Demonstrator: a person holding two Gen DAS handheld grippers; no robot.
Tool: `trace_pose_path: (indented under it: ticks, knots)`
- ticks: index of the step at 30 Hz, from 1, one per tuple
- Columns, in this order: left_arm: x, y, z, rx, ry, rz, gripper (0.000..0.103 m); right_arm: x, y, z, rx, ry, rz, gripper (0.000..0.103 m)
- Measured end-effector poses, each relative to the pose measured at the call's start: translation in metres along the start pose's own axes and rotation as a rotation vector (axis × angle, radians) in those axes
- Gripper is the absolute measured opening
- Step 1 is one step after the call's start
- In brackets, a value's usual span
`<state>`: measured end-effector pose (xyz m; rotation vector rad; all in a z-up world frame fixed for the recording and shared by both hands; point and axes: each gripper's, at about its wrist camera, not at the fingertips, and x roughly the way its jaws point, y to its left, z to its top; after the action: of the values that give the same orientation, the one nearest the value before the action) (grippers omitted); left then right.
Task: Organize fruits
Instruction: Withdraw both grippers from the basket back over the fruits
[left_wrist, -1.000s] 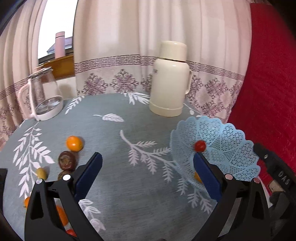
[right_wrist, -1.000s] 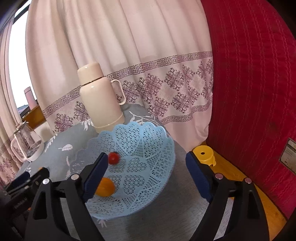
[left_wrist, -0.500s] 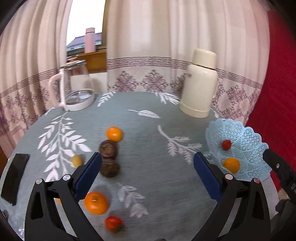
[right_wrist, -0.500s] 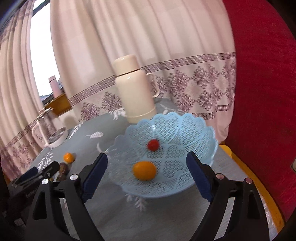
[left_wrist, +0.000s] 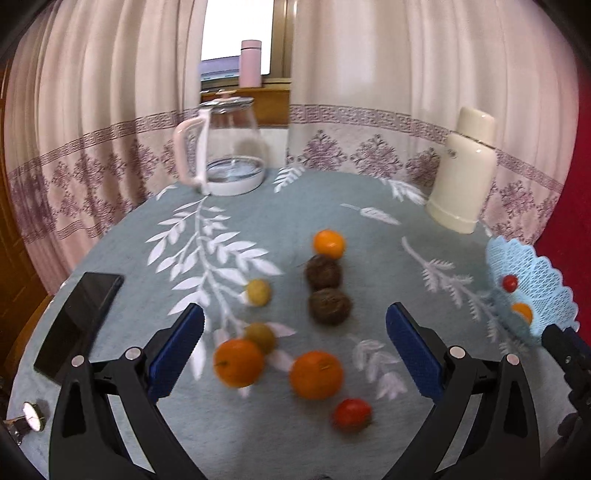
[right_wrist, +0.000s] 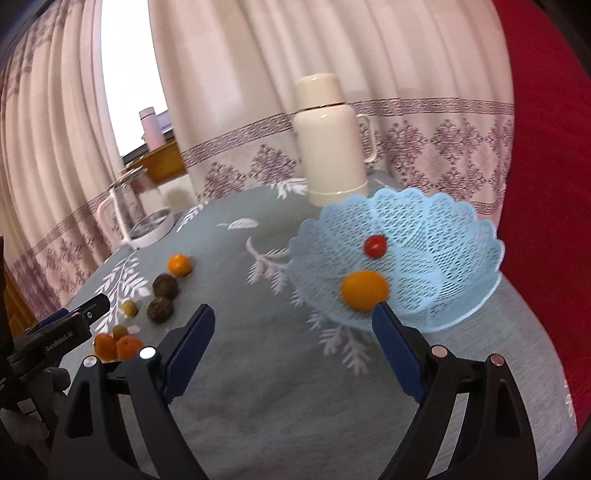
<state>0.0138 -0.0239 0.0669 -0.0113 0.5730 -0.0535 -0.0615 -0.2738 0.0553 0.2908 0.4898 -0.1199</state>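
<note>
A pale blue lattice basket (right_wrist: 443, 229) stands at the table's right, holding a small red tomato (right_wrist: 375, 246) and an orange fruit (right_wrist: 364, 290). Loose fruit lies to its left: two oranges (left_wrist: 239, 362) (left_wrist: 316, 374), a red tomato (left_wrist: 352, 413), two dark brown fruits (left_wrist: 329, 305), two small yellow-green ones (left_wrist: 258, 291) and a far orange (left_wrist: 328, 243). My left gripper (left_wrist: 294, 349) hangs open above the near oranges, nothing between its pads. My right gripper (right_wrist: 293, 338) is open over bare cloth just left of the basket (left_wrist: 532, 291).
A glass kettle (left_wrist: 225, 147) with a pink handle stands at the table's back left, a cream thermos flask (left_wrist: 465, 173) at the back right. A black phone (left_wrist: 79, 321) and a wristwatch (left_wrist: 29, 417) lie by the left edge. Curtains hang behind; a red cushion (right_wrist: 546, 184) rises on the right.
Both grippers have swung left across the table. The left view now holds the loose fruit centrally and the basket at its right edge; the right view now takes in the fruit beside the basket.
</note>
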Motion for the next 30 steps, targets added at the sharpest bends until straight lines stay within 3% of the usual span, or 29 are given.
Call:
trace_pose_path:
  ticks: [16, 30]
  knots:
    - [0.002, 0.052, -0.024, 0.000, 0.067, 0.076, 0.100, 0.004, 0.036, -0.019, -0.072, 0.069, 0.088, 0.087]
    - [0.029, 0.058, -0.027, -0.018, 0.167, 0.032, 0.100, 0.010, 0.040, -0.024, -0.075, 0.113, 0.115, 0.087]
